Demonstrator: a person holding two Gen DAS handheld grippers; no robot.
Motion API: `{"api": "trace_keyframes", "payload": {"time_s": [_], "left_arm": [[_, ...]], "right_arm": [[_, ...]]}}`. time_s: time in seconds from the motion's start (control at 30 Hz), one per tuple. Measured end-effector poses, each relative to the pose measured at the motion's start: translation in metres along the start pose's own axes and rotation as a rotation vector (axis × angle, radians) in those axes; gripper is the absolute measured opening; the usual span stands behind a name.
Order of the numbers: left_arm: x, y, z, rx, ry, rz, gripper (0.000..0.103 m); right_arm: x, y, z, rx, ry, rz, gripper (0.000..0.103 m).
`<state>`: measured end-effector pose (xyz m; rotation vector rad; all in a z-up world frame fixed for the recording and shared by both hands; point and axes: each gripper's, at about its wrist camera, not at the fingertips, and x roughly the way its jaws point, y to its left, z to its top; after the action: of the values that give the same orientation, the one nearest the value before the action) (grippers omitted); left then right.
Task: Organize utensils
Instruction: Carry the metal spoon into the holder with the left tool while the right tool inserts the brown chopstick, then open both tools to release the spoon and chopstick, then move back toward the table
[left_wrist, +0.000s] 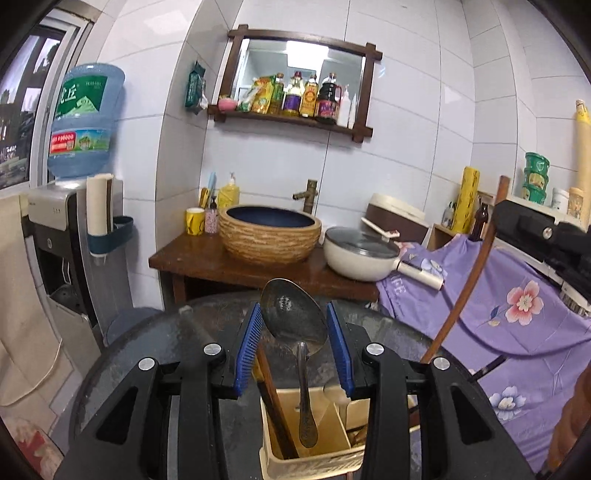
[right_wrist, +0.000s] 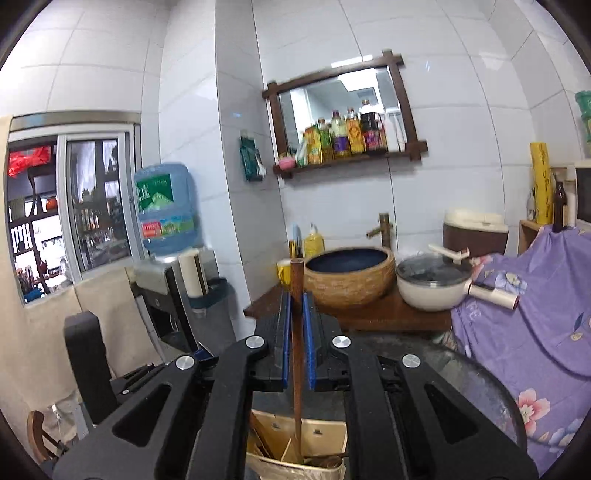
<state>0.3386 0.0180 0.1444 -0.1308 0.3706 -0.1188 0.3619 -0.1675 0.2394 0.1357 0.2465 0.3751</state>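
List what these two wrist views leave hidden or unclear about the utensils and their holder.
- Left wrist: holder base, cut by bottom edge.
- Left wrist: whether jaws touch the metal spoon, unclear.
- Right wrist: wooden stick lower end, sunk among holder contents.
- Right wrist: utensils in holder, blurred, hidden by gripper arms.

Glossy white tiled walls (right_wrist: 443, 192) enclose the room — a dark wood-framed mirror with a bottle-lined shelf (left_wrist: 295, 77) hangs above a brown wooden vanity (left_wrist: 207, 258) bearing a woven-textured basin with a blue interior (left_wrist: 269, 236). A metal-framed window (right_wrist: 74, 206) sits left, beside a blue water-jug dispenser (left_wrist: 85, 122); purple floral cloth (left_wrist: 517, 314) drapes right.
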Motion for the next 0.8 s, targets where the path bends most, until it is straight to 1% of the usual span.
{"api": "trace_keyframes", "payload": {"time_s": [0.13, 0.37, 0.47, 0.63, 0.77, 0.8], "left_arm": [[0.005, 0.0, -0.016, 0.011, 0.026, -0.007, 0.036], [0.013, 0.002, -0.04, 0.028, 0.08, -0.011, 0.036], [0.017, 0.003, -0.048, 0.033, 0.106, -0.016, 0.036], [0.019, 0.003, -0.057, 0.06, 0.126, -0.005, 0.036], [0.013, 0.002, -0.059, 0.078, 0.113, 0.005, 0.036], [0.008, 0.001, -0.058, 0.088, 0.105, 0.005, 0.038]], "right_arm": [[0.018, -0.002, -0.03, -0.006, 0.052, -0.014, 0.008], [0.028, 0.002, -0.065, -0.052, 0.1, -0.041, 0.008], [0.03, 0.001, -0.075, -0.051, 0.123, -0.042, 0.008], [0.034, 0.001, -0.086, -0.06, 0.157, -0.046, 0.008], [0.035, 0.0, -0.09, -0.062, 0.16, -0.056, 0.008], [0.033, -0.001, -0.089, -0.061, 0.152, -0.064, 0.008]]}}
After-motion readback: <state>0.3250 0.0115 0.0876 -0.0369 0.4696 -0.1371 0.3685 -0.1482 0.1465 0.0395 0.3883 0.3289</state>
